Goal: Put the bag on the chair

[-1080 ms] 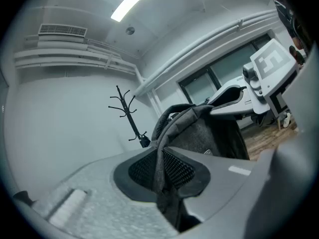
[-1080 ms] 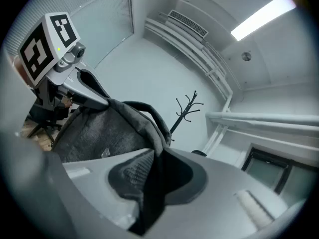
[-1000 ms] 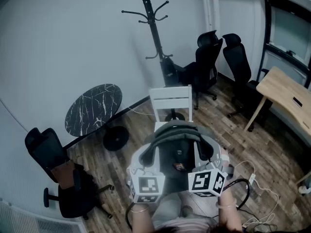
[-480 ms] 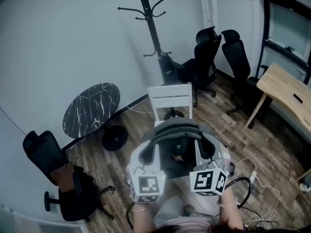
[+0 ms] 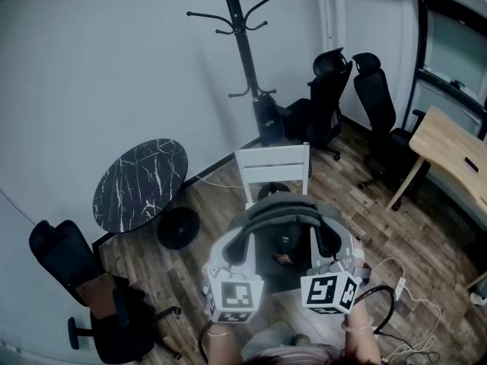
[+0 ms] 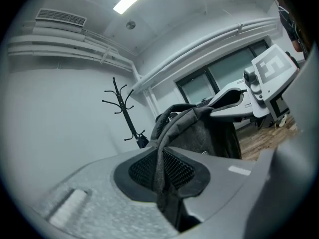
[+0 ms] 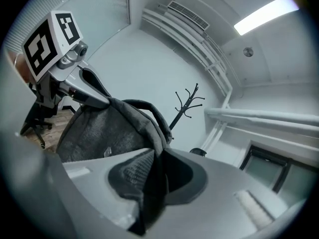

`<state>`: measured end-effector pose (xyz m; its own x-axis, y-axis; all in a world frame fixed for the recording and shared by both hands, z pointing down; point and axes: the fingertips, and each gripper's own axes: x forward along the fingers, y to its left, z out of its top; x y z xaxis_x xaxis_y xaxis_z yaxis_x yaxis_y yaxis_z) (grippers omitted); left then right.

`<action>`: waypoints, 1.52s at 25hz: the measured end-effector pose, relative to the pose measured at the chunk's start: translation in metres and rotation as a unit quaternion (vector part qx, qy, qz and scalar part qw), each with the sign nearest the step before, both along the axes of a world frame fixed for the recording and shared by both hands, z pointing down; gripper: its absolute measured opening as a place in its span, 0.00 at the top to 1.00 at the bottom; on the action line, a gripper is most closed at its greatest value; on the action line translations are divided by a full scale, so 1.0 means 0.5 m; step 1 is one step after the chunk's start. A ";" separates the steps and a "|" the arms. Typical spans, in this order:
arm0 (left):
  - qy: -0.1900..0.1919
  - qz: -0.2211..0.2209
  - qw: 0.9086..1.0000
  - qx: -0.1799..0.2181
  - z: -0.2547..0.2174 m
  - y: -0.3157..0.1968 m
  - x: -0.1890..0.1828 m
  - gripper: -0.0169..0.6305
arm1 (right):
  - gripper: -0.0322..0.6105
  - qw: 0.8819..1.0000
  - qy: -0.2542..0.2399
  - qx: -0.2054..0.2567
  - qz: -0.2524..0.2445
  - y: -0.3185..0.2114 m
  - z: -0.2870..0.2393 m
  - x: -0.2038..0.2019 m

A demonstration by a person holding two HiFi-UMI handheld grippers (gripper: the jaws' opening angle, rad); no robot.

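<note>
A grey backpack [image 5: 280,230] hangs in the air between my two grippers, just in front of the white chair [image 5: 274,167]. My left gripper [image 5: 232,261] is shut on the bag's left shoulder strap [image 6: 160,158], which runs between its jaws. The right gripper [image 5: 323,258] is shut on the other strap [image 7: 158,176] at the bag's right side. In the left gripper view the bag [image 6: 202,133] stands ahead with the right gripper [image 6: 234,99] beyond it. The chair's seat is mostly hidden under the bag.
A round black marble table [image 5: 139,182] stands left of the chair. A black coat stand [image 5: 243,44] is against the far wall. Black office chairs [image 5: 335,97] sit at the back right and another [image 5: 84,272] at the near left. A wooden desk [image 5: 453,154] and floor cables [image 5: 396,295] lie to the right.
The bag and both grippers have stayed together and shifted slightly right and nearer in the view. The chair now shows a little more above the bag.
</note>
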<state>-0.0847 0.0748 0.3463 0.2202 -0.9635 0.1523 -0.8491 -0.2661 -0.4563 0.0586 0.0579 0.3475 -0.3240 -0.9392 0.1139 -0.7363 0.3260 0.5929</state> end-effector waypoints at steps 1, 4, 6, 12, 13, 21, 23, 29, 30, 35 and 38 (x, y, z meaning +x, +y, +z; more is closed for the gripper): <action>0.000 0.004 1.000 0.000 0.000 -0.012 -0.005 0.90 | 0.85 1.000 0.001 -0.001 0.003 -0.011 0.001 -0.005; 0.000 0.015 1.000 0.002 0.001 -0.045 -0.022 0.90 | 0.85 1.000 0.003 0.002 0.013 -0.039 0.005 -0.022; -0.001 0.022 1.000 0.004 0.001 -0.065 -0.034 0.90 | 0.85 1.000 0.002 0.002 0.019 -0.057 0.003 -0.034; 0.003 0.041 0.999 0.007 -0.008 -0.120 -0.064 0.90 | 0.85 0.999 0.009 0.010 0.038 -0.105 -0.010 -0.065; 0.004 0.043 0.999 0.008 -0.009 -0.128 -0.069 0.90 | 0.85 0.999 0.009 0.010 0.042 -0.111 -0.011 -0.070; 0.012 0.055 0.998 -0.001 0.005 -0.177 -0.095 0.90 | 0.85 0.998 0.017 0.003 0.059 -0.161 0.000 -0.094; 0.016 0.054 0.998 -0.002 0.007 -0.189 -0.101 0.90 | 0.85 0.998 0.016 0.000 0.061 -0.171 0.000 -0.100; 0.017 0.052 0.998 -0.007 0.020 -0.230 -0.106 0.90 | 0.85 0.998 0.021 0.000 0.060 -0.214 0.018 -0.103; 0.017 0.052 0.998 -0.009 0.023 -0.238 -0.107 0.90 | 0.85 0.998 0.020 -0.002 0.061 -0.222 0.020 -0.103; 0.017 0.052 0.998 -0.013 0.033 -0.288 -0.108 0.90 | 0.85 0.998 0.021 -0.007 0.059 -0.266 0.027 -0.108; 0.016 0.054 0.998 -0.016 0.040 -0.324 -0.107 0.90 | 0.85 0.998 0.018 -0.010 0.063 -0.298 0.039 -0.104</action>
